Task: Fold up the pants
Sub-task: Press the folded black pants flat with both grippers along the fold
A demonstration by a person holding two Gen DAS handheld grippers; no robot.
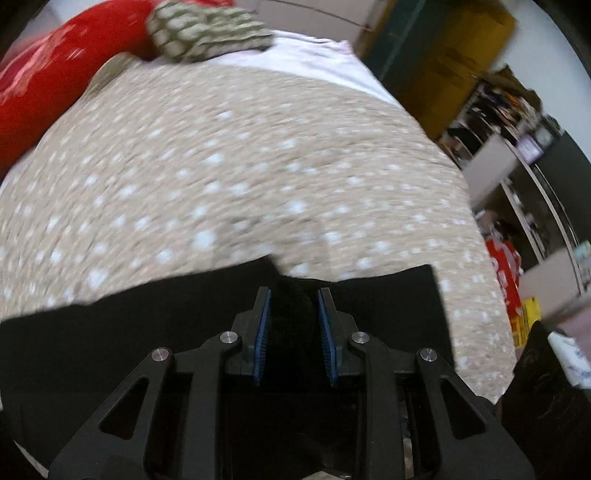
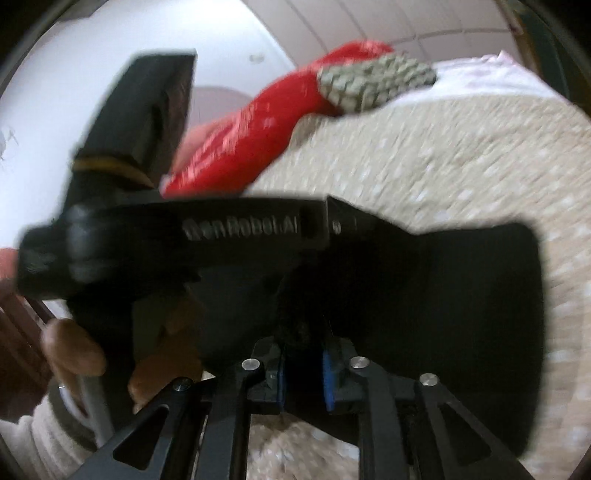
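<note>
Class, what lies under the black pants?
Under the black pants shows the beige dotted bedspread, visible all around them. Whatever lies directly beneath the cloth stays covered.

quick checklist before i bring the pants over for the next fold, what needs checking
1. Left gripper has black pants between its fingers: ok, fabric is bunched between the blue pads.
2. Right gripper has pants between its fingers: ok, dark cloth sits in the gap.
3. Spotted beige bedspread ahead free for laying the fold: ok, bare up to the pillows.
4. Red pillow and patterned pillow out of the way: ok, both at the far end.
5. Grippers apart from each other: not ok, the left one crosses close in the right wrist view.
6. Fabric flat, no twist: cannot tell, pictures are blurred.
</note>
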